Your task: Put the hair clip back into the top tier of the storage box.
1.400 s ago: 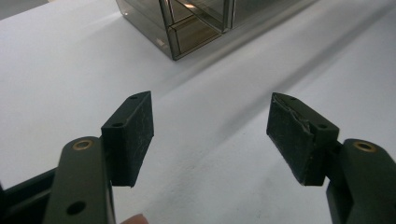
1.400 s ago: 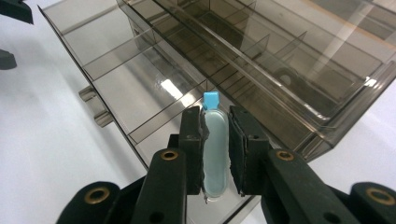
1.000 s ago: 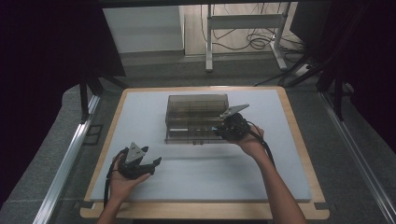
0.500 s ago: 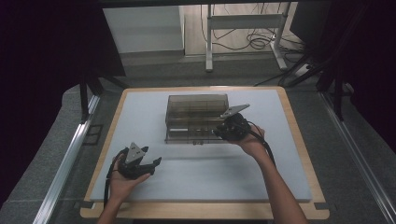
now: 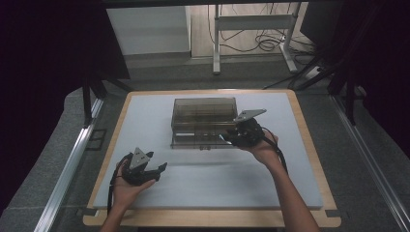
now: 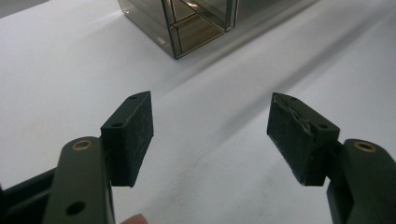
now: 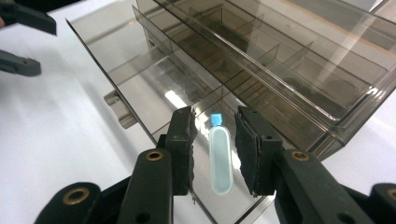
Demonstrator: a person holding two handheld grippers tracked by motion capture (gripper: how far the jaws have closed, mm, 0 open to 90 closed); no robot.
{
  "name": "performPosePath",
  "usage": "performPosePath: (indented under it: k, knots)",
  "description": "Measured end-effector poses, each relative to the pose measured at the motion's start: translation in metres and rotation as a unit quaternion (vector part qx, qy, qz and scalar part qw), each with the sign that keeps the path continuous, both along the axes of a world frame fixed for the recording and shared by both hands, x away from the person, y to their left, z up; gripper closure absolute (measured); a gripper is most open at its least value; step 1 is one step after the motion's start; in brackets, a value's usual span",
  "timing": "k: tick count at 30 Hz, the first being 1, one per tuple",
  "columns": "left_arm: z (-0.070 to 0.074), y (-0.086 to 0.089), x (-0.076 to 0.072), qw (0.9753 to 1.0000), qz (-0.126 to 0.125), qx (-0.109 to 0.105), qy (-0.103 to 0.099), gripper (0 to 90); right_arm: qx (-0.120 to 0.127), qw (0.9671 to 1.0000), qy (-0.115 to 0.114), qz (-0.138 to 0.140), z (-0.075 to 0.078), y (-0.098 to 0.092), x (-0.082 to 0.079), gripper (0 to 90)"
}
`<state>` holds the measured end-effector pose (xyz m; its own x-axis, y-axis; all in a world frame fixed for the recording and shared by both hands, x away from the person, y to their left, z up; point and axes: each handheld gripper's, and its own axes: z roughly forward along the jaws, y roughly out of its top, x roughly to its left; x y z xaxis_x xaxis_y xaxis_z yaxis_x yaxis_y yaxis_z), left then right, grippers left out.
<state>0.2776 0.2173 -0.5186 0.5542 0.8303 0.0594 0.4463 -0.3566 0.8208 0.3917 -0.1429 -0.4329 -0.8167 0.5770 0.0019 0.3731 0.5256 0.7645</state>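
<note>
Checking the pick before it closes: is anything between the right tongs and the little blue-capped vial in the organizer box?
Nothing visible. The vial lies in a compartment of the open organizer box, in the gap between the right tongs, whose jaws stand slightly apart on either side of it.

Glossy smoked clear-plastic organizer box [image 5: 203,122] on a matt white mat [image 5: 208,179].

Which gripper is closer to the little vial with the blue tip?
The right gripper. Its jaws sit on either side of the vial, over the clear box. The left gripper is far off, on the bare mat.
</note>
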Motion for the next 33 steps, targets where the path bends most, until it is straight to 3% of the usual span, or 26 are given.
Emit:
performPosePath:
  k: [13, 22, 33]
  knots:
    - [-0.001, -0.001, 0.0, 1.0, 0.0, 0.0, 0.002, 32.4, 0.018, 0.9997, -0.014, 0.004, -0.003, -0.007, -0.021, 65.0]
    - [-0.001, -0.001, 0.001, 1.0, -0.001, 0.003, 0.002, 32.4, 0.03, 0.9992, -0.023, 0.015, -0.003, -0.012, -0.035, 73.1]
    - [-0.001, -0.001, 0.001, 1.0, 0.0, 0.003, 0.002, 32.4, 0.037, 0.9989, -0.017, 0.021, -0.018, -0.01, -0.044, 78.7]
